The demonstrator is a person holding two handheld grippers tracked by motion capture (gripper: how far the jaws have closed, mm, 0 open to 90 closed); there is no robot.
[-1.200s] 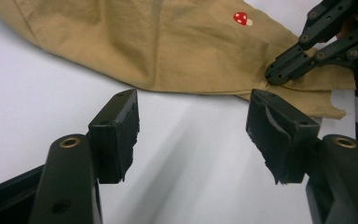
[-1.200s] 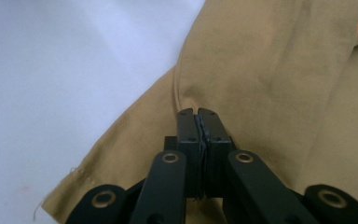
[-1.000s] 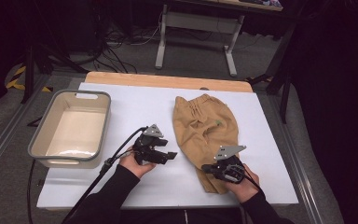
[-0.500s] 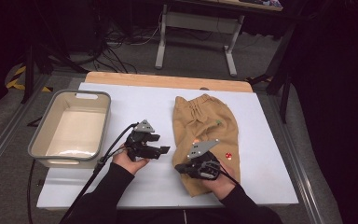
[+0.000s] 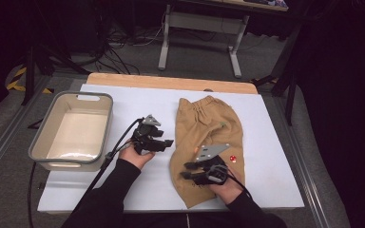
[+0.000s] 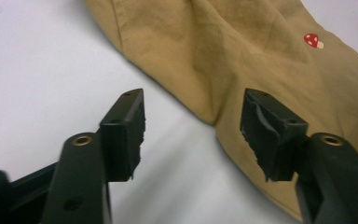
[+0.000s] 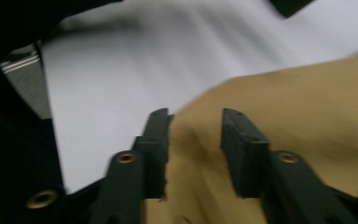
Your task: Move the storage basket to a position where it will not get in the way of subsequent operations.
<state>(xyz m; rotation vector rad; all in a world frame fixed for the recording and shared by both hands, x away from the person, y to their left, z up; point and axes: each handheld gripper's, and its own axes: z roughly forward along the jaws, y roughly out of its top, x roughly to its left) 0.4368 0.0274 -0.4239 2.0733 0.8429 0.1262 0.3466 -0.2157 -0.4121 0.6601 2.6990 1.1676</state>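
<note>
Your tan shorts (image 5: pixel 208 142) lie flat on the white bench (image 5: pixel 266 156), a little right of its middle, waistband toward the far edge and hem toward you, with a small red mushroom patch (image 5: pixel 233 158) near their right side. Your right gripper (image 5: pixel 188 171) sits over the lower part of the cloth, close to the hem, pointing toward the left edge of the shorts. Its fingers (image 7: pixel 156 140) have just been opening; in the right gripper view they stand a modest gap apart with tan fabric lying under and between them, and they do not seem to press on it, though that view is blurred, so take this with some caution. Your left gripper (image 5: pixel 166 142) is on the bare bench just beside the left edge of the shorts, pointing to the right at them. Its fingers (image 6: pixel 123 130) have just been closing a little, yet they are plainly apart: in the left gripper view one finger hangs over the white surface and the other over the cloth's edge, with a fold corner of the shorts between the tips, untouched. The grey bin (image 5: pixel 43 142) stands at the left end of the bench, well apart from the shorts.
</note>
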